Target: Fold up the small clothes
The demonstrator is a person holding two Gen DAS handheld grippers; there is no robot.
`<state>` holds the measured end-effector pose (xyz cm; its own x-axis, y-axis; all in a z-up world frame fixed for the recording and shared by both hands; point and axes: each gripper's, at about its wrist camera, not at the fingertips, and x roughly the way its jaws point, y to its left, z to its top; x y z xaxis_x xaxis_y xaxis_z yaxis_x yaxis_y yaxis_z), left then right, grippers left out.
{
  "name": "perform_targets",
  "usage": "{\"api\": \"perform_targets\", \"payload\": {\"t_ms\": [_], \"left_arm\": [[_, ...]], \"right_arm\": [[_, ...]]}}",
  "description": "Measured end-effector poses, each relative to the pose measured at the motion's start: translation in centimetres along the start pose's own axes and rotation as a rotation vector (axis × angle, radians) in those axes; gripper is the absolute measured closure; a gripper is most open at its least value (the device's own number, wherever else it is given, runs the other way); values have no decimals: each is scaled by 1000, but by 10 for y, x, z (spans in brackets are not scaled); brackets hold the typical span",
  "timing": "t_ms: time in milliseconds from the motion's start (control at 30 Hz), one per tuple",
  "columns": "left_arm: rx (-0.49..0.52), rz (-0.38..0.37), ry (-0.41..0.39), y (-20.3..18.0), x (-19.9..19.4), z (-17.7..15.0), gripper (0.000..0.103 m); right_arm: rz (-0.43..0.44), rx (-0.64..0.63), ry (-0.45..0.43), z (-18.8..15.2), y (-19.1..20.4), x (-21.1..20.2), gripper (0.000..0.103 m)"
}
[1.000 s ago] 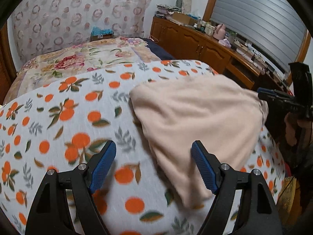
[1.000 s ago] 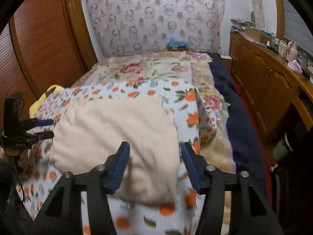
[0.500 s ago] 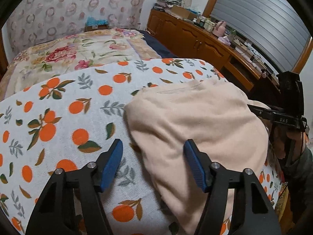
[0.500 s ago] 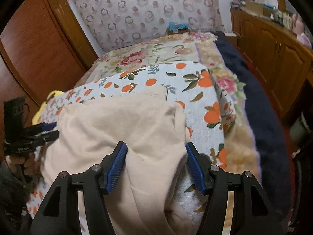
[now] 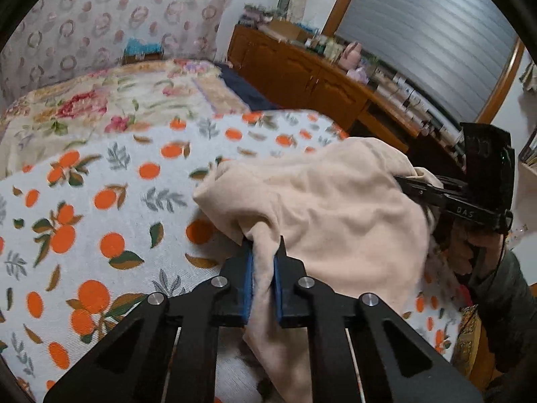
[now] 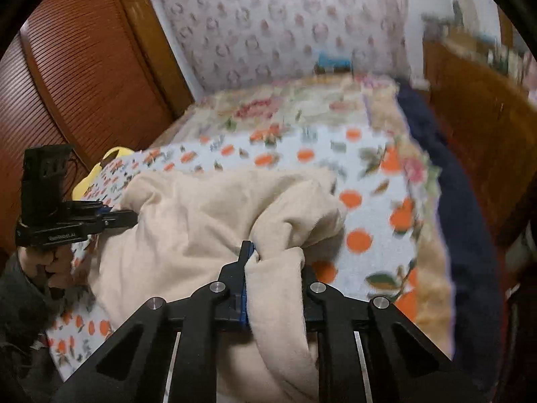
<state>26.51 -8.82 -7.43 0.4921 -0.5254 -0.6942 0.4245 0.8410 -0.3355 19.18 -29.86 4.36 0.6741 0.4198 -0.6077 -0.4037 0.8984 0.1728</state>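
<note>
my left gripper (image 5: 262, 262) is closed on the cloth (image 5: 335, 215). a fold of the beige fabric goes between the two blue pads (image 5: 247, 282) and hangs down in front of them. my right gripper (image 6: 273, 268) is also closed on the same cloth (image 6: 201, 221); a thick roll of fabric fills the space between its fingers and hides the right pad, so only the left blue pad (image 6: 243, 288) shows.

the cloth lies on the orange-print cover (image 5: 100, 201) of the bed, at the near end, and it is bunched up between my two tools. in the left view, the right gripper (image 5: 419, 188) comes in from the right side and its tips go into the far edge of the cloth. in the right view, the left gripper (image 6: 127, 216) comes from the left side and its tips go under the cloth edge there. my hand (image 6: 55, 265) holds the handle below it.

behind the orange-print cover is a floral blanket (image 5: 110, 100) and then a curtain (image 5: 117, 16) with ring pattern. a wooden cabinet (image 5: 302, 74) stands along the right side of the bed, with small items on top; these are too blurred to name. a wooden wardrobe (image 6: 84, 84) stands at the left side. something yellow (image 6: 100, 164) shows at the left edge of the bed.
</note>
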Motion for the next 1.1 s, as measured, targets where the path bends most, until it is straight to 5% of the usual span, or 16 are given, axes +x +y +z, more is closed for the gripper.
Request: {"api": "perform_targets", "payload": {"t_ms": [500, 733, 1100], "left_arm": [[-26, 35, -246, 12, -118, -1, 92], [-86, 157, -343, 46, -185, -20, 92], [-228, 401, -441, 110, -271, -74, 92]], "right_arm": [[30, -186, -163, 56, 72, -23, 88], [126, -328, -178, 95, 134, 13, 88], [341, -568, -151, 181, 247, 128, 88]]}}
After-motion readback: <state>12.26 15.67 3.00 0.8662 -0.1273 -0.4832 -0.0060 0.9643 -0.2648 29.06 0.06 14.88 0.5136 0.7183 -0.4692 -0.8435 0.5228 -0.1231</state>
